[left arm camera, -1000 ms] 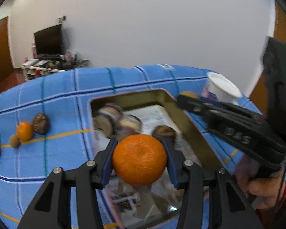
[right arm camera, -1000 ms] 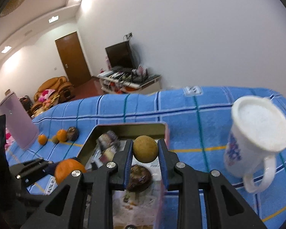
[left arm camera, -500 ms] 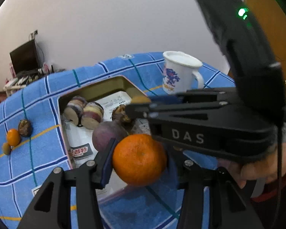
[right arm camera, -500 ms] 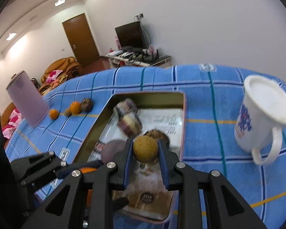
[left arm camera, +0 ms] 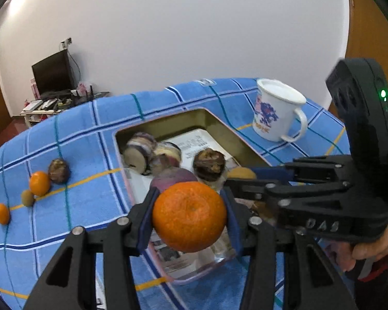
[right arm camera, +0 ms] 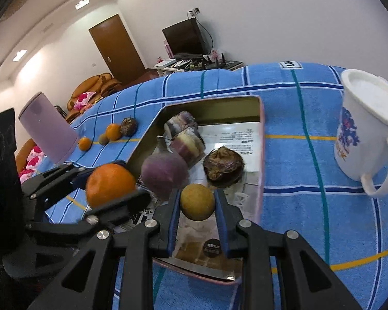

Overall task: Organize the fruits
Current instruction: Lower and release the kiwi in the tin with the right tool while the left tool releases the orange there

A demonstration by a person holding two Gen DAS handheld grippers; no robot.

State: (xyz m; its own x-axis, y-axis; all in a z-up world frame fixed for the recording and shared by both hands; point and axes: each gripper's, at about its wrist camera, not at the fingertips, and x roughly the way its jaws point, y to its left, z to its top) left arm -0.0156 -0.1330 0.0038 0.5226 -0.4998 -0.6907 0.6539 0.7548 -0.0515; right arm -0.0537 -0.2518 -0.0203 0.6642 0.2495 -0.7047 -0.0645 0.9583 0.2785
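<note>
- Both grippers have shifted over the tin (right arm camera: pixel 258 155), near end.
- Left gripper (left arm camera: pixel 188 217) clamps the orange (left arm camera: pixel 188 215); right gripper (right arm camera: pixel 197 202), nearly closed, pinches the small yellow-brown fruit (right arm camera: pixel 197 201).
- Each fruit wants lowering onto bare paper, clear of the purple fruit (right arm camera: pixel 163 173), before release.

The setting is a home living room. A dark television (right arm camera: pixel 185 36) stands on a low white stand (right arm camera: pixel 199 64) cluttered with small items against a plain white wall, a brown wooden door (right arm camera: pixel 116 49) is set in the adjoining wall, and an orange-brown sofa (right arm camera: pixel 90 90) with pink floral cushions (right arm camera: pixel 84 99) sits near that door. In the foreground a table covered with a blue checked cloth (right arm camera: pixel 310 206) carries a printed white mug (right arm camera: pixel 364 131) and a shallow tin (right arm camera: pixel 260 134) holding fruit, and recessed lights (right arm camera: pixel 81 3) shine from the ceiling.
</note>
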